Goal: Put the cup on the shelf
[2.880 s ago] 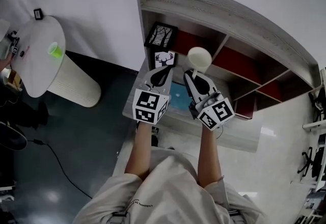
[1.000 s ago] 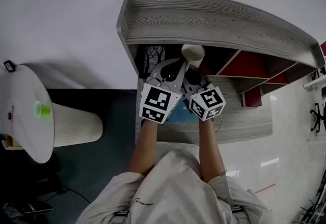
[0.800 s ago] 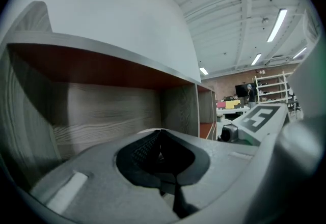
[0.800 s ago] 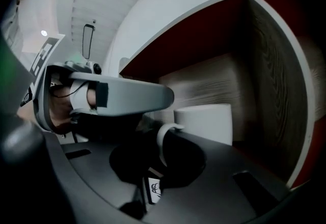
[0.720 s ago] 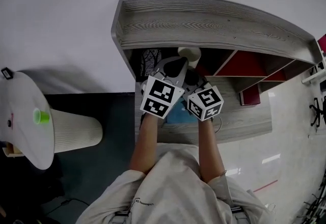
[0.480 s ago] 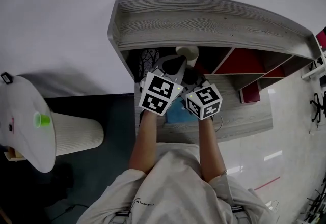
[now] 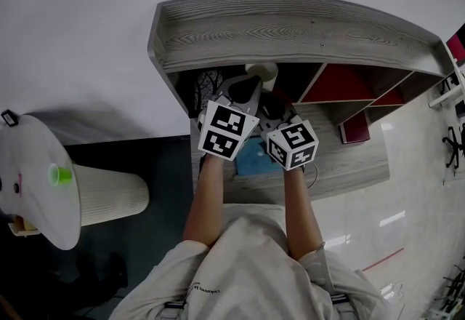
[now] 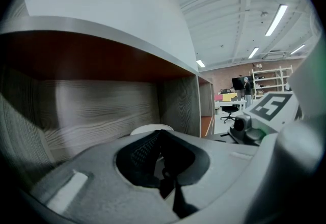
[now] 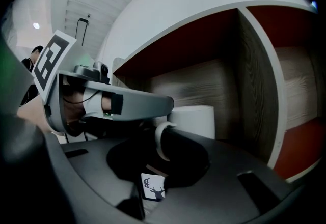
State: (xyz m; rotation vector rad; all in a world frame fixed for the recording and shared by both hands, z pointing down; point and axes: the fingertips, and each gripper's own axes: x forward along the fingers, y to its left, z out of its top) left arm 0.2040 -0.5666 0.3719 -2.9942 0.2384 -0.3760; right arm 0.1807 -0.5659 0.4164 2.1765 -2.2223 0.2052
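Note:
A white cup [image 7: 261, 72] with a handle [image 9: 160, 142] is half hidden under the top board of the grey wooden shelf [image 7: 290, 31]. My right gripper [image 9: 165, 140] is shut on the cup's handle and holds the cup [image 9: 196, 121] inside a compartment with a wood back wall. The right gripper [image 7: 273, 104] reaches in from the front. My left gripper [image 7: 244, 89] sits close beside it on the left, jaws shut with nothing between them. From the left gripper [image 8: 160, 141] only the cup's rim [image 8: 151, 128] shows past the tips.
The shelf has red-backed compartments [image 7: 349, 84] to the right and a divider wall [image 9: 257, 90] right of the cup. A tree picture [image 7: 209, 82] stands at the left, a deer picture [image 9: 153, 188] below. A blue item [image 7: 254, 159] lies on the ledge. A round white table [image 7: 36, 188] holds a green cup [image 7: 59, 175].
Both grippers have moved forward and up, carrying the cup from in front of the shelf to under its top board. More of the cup is now hidden by that board.

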